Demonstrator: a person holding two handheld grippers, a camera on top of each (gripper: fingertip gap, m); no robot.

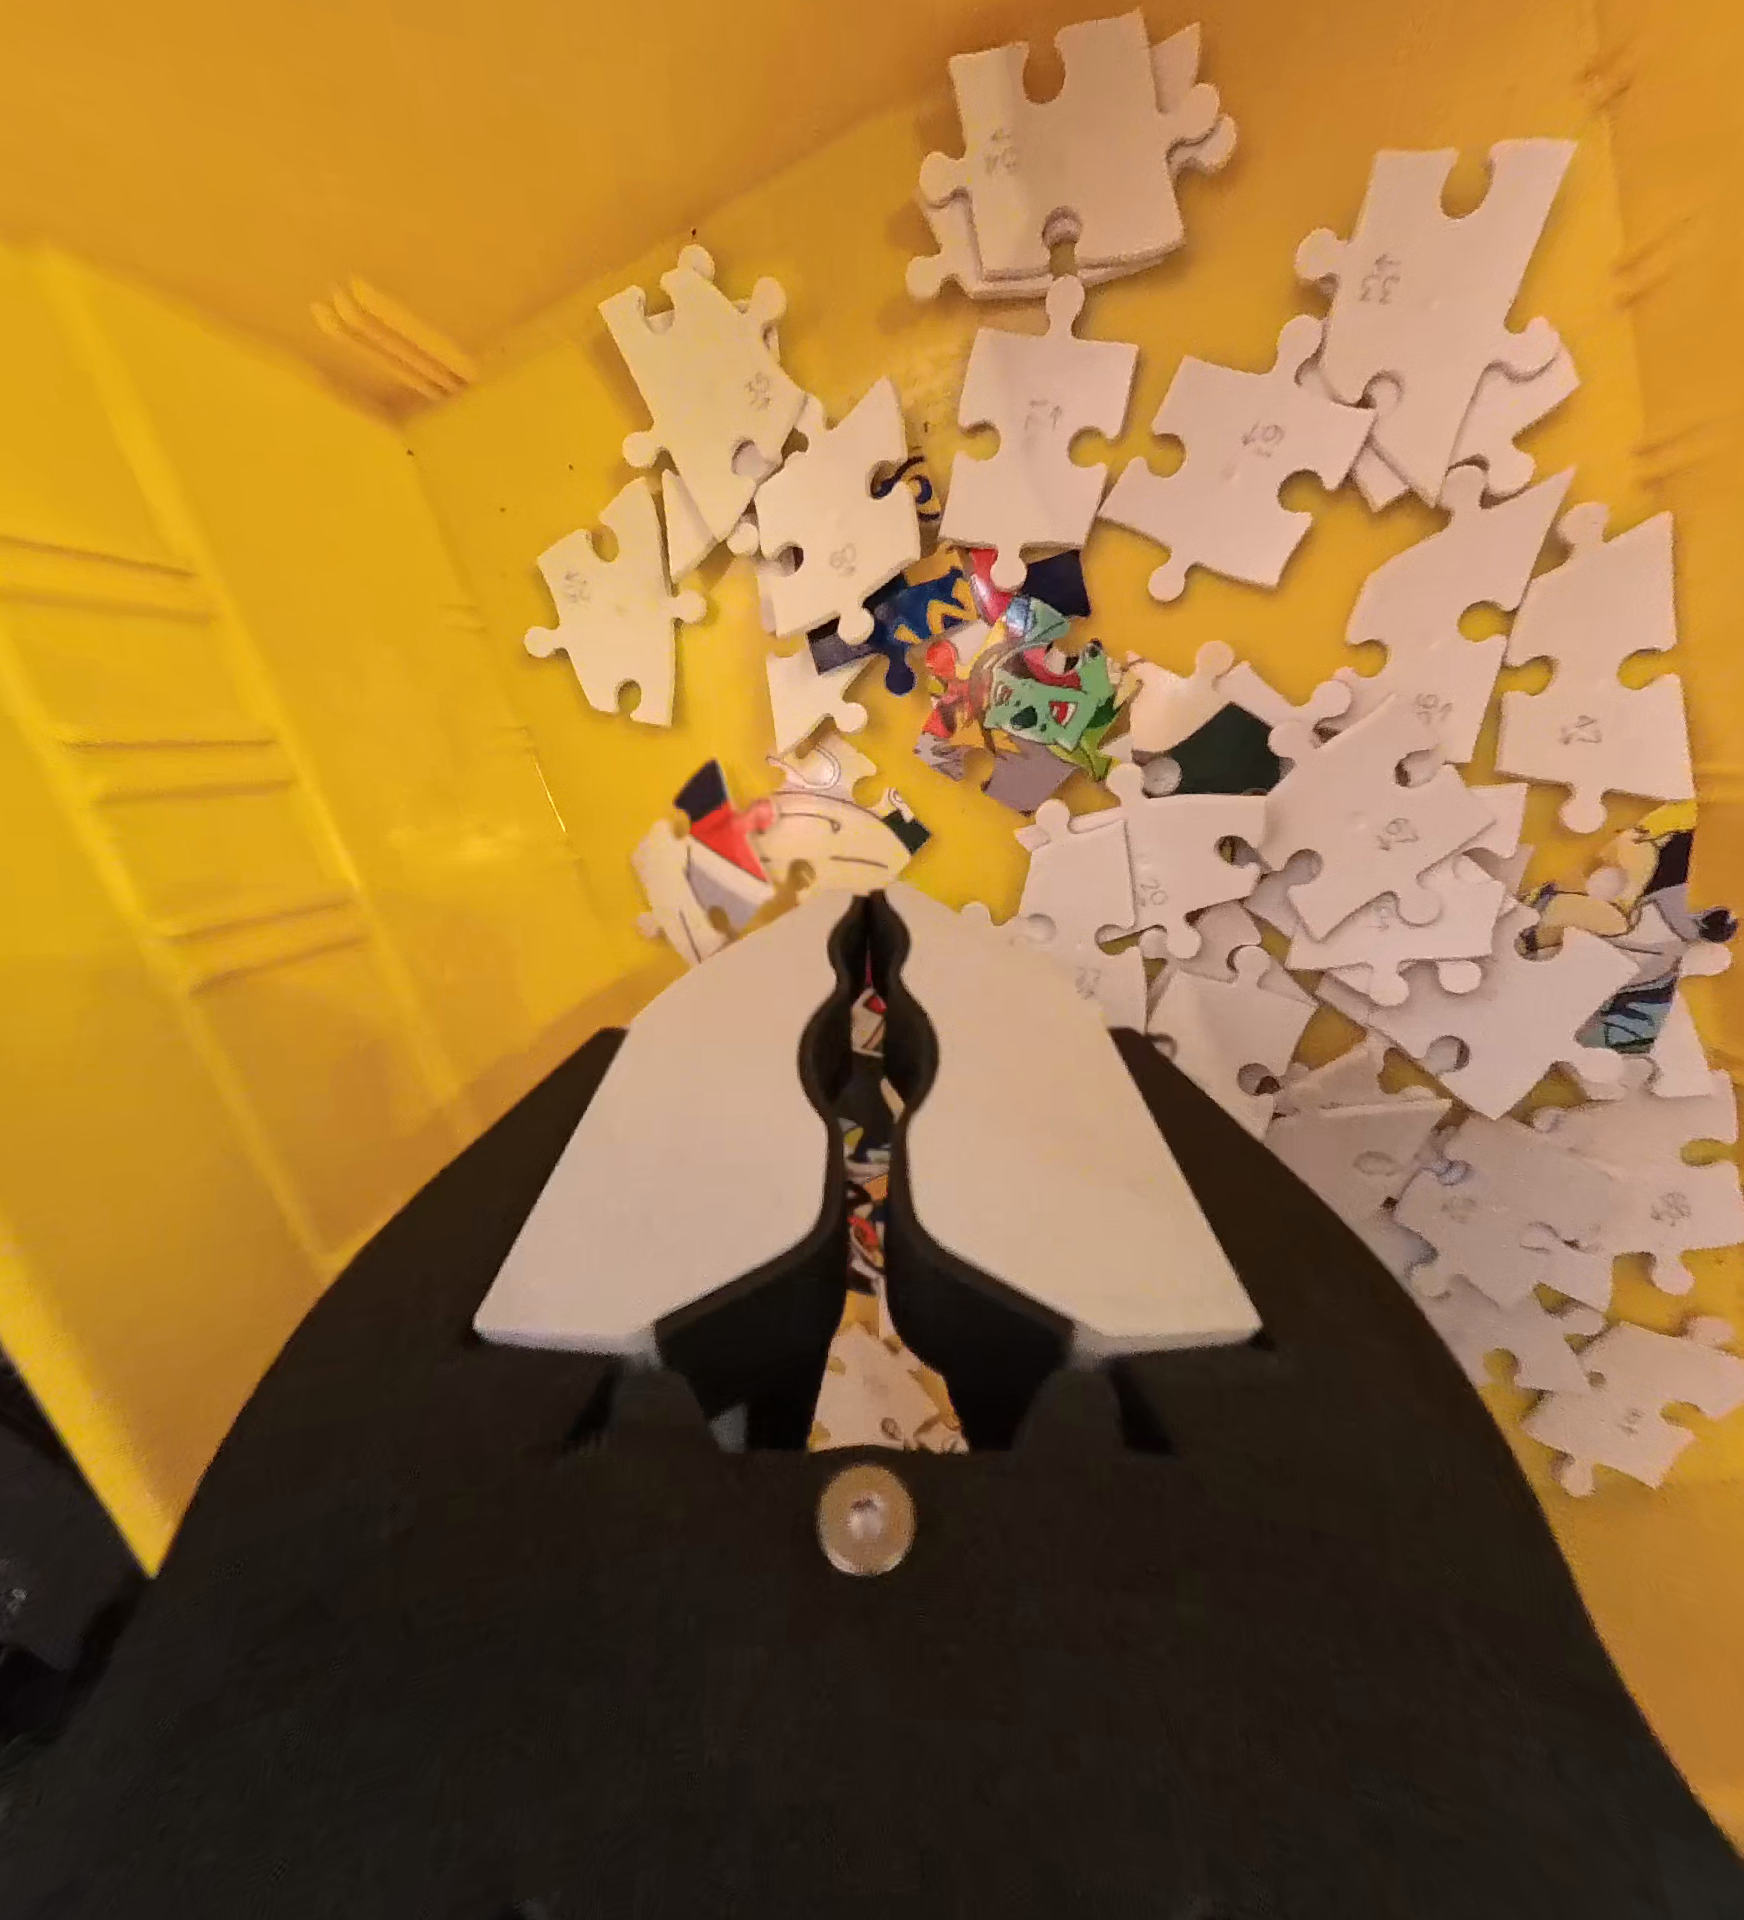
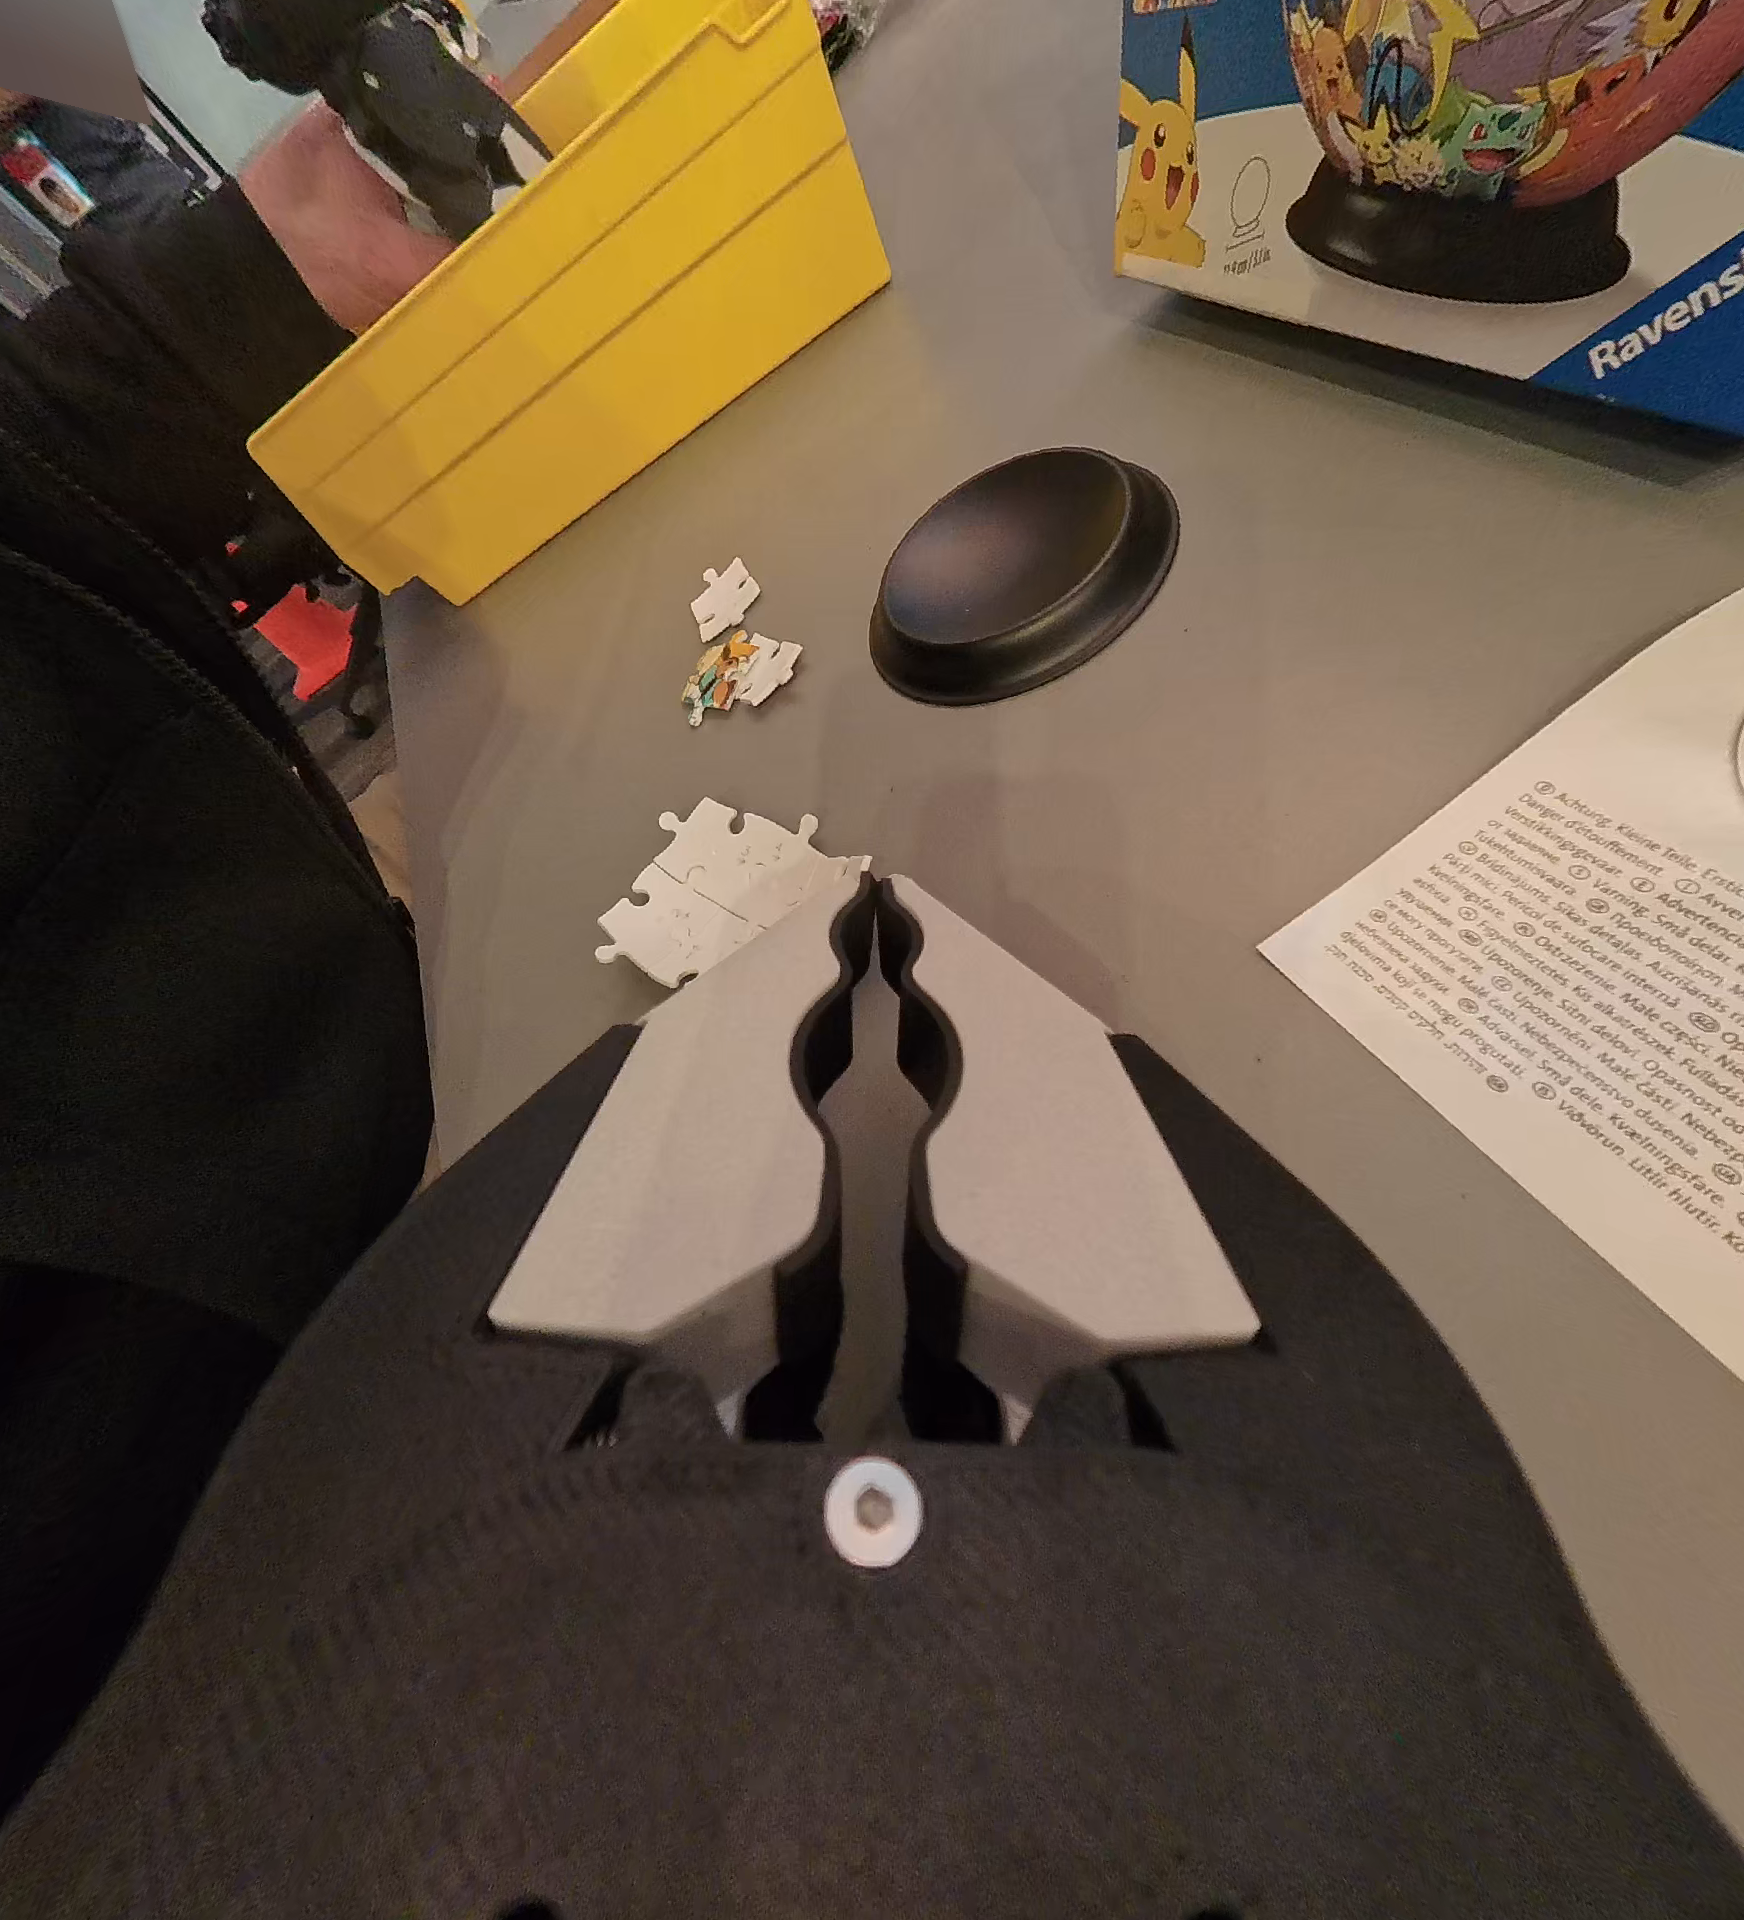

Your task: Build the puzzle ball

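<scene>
My left gripper (image 1: 869, 902) is inside the yellow bin (image 1: 224, 644), shut with its tips on the near edge of a white, red and blue printed puzzle piece (image 1: 795, 831). Many loose pieces (image 1: 1367, 831) lie in the bin, most of them white side up. My right gripper (image 2: 873, 883) is low over the grey table (image 2: 1107, 883), shut with its tips on the right edge of a curved section of joined white pieces (image 2: 722, 894). The black ball stand (image 2: 1024, 571) sits beyond it. A few loose pieces (image 2: 738, 649) lie left of the stand.
The yellow bin (image 2: 587, 301) stands at the table's far left. The puzzle box (image 2: 1470, 177) stands at the far right, and a printed instruction sheet (image 2: 1626, 987) lies on the right. A person in dark clothing (image 2: 120, 831) is at the table's left edge. The tips of one gripper are about 45 cm away from the tips of the other.
</scene>
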